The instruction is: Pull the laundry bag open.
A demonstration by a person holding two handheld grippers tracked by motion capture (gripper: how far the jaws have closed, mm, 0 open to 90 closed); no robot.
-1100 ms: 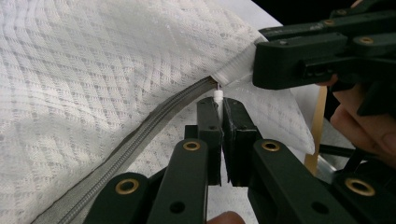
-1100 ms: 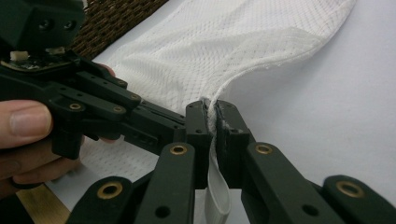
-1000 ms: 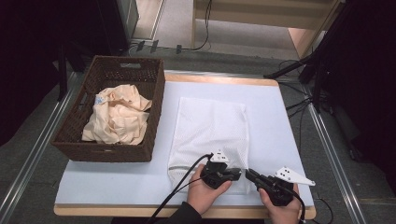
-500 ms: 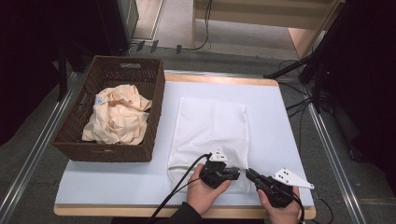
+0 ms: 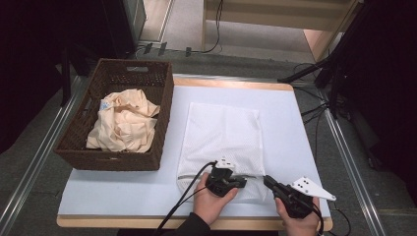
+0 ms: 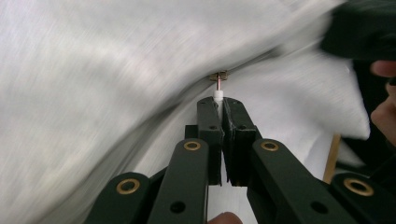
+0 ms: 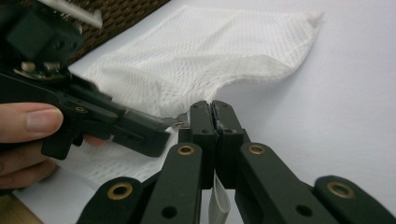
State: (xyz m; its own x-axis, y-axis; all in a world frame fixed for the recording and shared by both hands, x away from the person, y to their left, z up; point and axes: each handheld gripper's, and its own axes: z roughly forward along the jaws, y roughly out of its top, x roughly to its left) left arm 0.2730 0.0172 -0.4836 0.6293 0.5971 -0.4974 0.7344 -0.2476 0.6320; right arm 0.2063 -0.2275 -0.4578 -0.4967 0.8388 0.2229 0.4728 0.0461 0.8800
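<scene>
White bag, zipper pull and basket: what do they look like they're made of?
White bag: thin mesh fabric, likely synthetic; open weave shows in the right gripper view, matte, limp.
Zipper pull: a white tab, probably plastic, on a small brass-coloured slider; shiny, looks metal.
Basket: dark brown woven wicker or rattan-like strands; natural or plastic unclear.

Mesh bag (image 6: pixel 116 79) smears into blur in the left gripper view, weave unreadable; a hand (image 6: pixel 385 100) is cut by the right edge, and the zipper slider (image 6: pixel 218 75) stays too small to read
</scene>
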